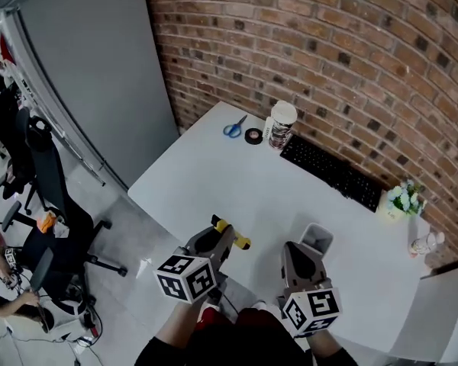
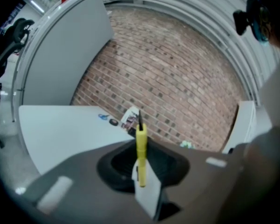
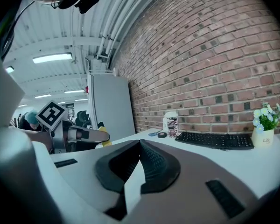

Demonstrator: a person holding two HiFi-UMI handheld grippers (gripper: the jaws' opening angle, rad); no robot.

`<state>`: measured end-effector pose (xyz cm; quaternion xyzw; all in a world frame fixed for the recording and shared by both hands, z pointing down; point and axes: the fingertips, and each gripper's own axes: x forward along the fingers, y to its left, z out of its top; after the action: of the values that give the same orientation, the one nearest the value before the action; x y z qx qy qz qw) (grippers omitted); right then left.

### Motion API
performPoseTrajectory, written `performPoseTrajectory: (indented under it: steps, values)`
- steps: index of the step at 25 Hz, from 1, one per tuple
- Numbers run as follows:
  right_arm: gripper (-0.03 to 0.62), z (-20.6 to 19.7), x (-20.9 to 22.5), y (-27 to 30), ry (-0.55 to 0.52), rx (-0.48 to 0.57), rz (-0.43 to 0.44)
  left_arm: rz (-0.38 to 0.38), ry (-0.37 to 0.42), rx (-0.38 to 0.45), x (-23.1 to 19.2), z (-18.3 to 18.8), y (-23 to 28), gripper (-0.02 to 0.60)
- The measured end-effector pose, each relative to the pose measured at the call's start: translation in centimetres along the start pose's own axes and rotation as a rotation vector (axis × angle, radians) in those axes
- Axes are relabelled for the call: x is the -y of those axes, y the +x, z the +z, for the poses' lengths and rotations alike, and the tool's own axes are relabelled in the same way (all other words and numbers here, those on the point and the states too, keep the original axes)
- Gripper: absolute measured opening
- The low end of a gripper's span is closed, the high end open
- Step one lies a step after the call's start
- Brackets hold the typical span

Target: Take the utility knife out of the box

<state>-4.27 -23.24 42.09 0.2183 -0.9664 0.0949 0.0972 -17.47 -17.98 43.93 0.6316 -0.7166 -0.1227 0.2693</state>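
Utility knife, yellow, is clenched in the jaws of the left gripper, over the 6 o'clock edge of the white surface and well clear of the box. That small grey box stands at 1 o'clock from the right gripper, whose jaws are pressed together on nothing. Toward 12 o'clock lie a keyboard, a cup, scissors and a tape roll.

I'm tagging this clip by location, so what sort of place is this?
Probably an office or lab workspace: a white desk with a keyboard on it, a black office chair on the floor beside it, and a bare brick wall behind.
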Motion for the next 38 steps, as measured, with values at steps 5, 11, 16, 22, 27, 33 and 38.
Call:
performPoseTrajectory:
  steps: [5,11,16,22,27,33,38]
  values:
    - [0.008,0.1,-2.4,1.2,-0.020,-0.006,0.045,0.041,-0.002,0.030,-2.1,1.0,-2.0,0.060]
    - [0.008,0.0,-5.3,2.2,-0.033,-0.012,0.086,0.077,-0.001,0.053,-4.2,1.9,-4.5,0.060]
    - [0.008,-0.5,-7.4,2.8,-0.040,-0.022,0.111,0.105,-0.002,0.068,-5.8,2.2,-6.2,0.060]
    - [0.008,-1.0,-10.1,3.5,-0.048,-0.031,0.139,0.139,0.017,0.074,-7.4,2.3,-8.6,0.060]
    - [0.008,-1.4,-12.2,3.9,-0.054,-0.038,0.154,0.159,0.018,0.080,-8.8,2.4,-10.6,0.060]
    - [0.008,-2.1,-14.9,4.4,-0.060,-0.051,0.172,0.187,0.010,0.090,-10.8,2.3,-13.0,0.060]
    - [0.008,-2.7,-17.2,4.8,-0.066,-0.061,0.188,0.207,0.010,0.094,-12.3,2.2,-15.0,0.060]
